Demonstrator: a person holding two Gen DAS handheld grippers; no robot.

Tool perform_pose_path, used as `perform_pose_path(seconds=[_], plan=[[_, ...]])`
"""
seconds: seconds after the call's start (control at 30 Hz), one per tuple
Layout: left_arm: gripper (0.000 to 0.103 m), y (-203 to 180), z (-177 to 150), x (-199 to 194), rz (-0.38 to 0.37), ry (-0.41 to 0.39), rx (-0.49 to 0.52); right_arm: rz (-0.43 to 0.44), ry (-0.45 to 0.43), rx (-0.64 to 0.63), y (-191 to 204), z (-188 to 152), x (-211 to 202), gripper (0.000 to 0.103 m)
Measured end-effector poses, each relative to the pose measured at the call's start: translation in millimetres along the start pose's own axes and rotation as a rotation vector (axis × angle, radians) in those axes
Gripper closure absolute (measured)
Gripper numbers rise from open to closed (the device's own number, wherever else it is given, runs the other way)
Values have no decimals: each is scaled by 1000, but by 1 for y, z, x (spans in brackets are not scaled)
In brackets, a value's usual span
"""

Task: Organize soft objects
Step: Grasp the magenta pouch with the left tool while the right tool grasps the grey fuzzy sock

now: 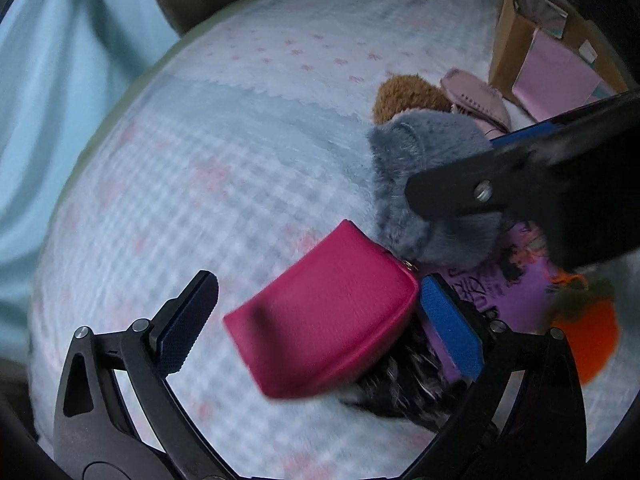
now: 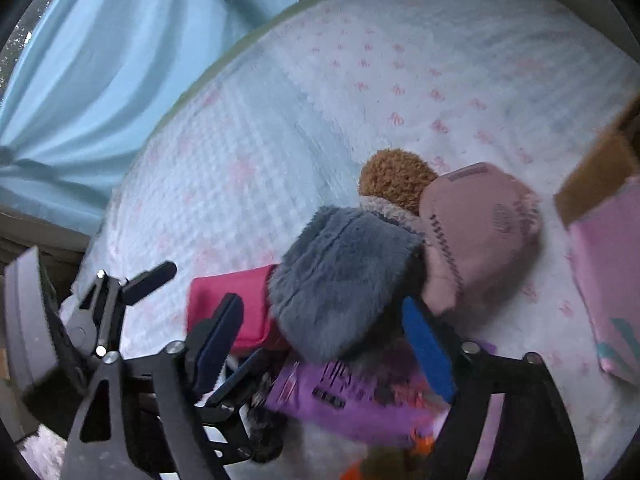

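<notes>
**Hovering over the pile: pouch under the left jaws, grey plush under the right**

Starting at the left, the left gripper hangs steeply over the bed with its jaws spread wide and nothing pressed between them. The magenta zip pouch lies flat on the white quilt directly in that gap, its long axis running diagonally from the lower left up to the zipper corner at the upper right. The dark left finger stands clear of the pouch's near end, while the blue-padded right finger sits just beside the zipper corner; whether it touches is blurred. Under that end pokes a dark, shaggy furry piece.

Moving right, the grey plush toy rests on top of the heap, overlapping the pouch's far end and a purple printed packet. The right gripper comes at it from above, jaws partly apart, with the plush's lower edge between the pads but, as far as the blur allows, not yet squeezed.

Farther right lie a brown curly plush and a pink fleece-lined slipper, touching each other and the grey toy. At the far right stands a cardboard box with a pink sheet inside, well apart from both hands.

My reading: the left hand is the nearer to the pouch, the right to the grey plush. Since the plush overlaps the pouch, lifting the plush first looks cleaner; the left jaws span the pouch's length, so turning the wrist to take it across the shorter width looks wise.
</notes>
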State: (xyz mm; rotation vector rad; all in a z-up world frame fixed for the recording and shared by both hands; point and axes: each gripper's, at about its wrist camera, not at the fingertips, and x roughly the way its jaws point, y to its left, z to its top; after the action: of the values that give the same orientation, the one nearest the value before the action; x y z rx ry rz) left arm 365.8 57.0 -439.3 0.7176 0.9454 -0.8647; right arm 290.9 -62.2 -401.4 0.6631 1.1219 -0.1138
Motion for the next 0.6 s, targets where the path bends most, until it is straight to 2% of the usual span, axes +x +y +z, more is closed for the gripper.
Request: perform_pose_path(seconds=[0.07,0.1,0.23,0.37,0.6], plan=[[5,0,1,14,-24,-1,2,-12,11,-2,-2,4,18,29],[9,-2,1,22,-31,8,11,-29,11,-3,-3,5,26,30],[18,-13,-5,39,-39,29,39,-90,13,-32,-6,9,47,44],[28,-14,-10,36,-62,20,-7,-108,6,-58,-8,9,53,52],[45,-25,-18,19,-43,16,-31,-113,-15,-105,-5,4,46,64]])
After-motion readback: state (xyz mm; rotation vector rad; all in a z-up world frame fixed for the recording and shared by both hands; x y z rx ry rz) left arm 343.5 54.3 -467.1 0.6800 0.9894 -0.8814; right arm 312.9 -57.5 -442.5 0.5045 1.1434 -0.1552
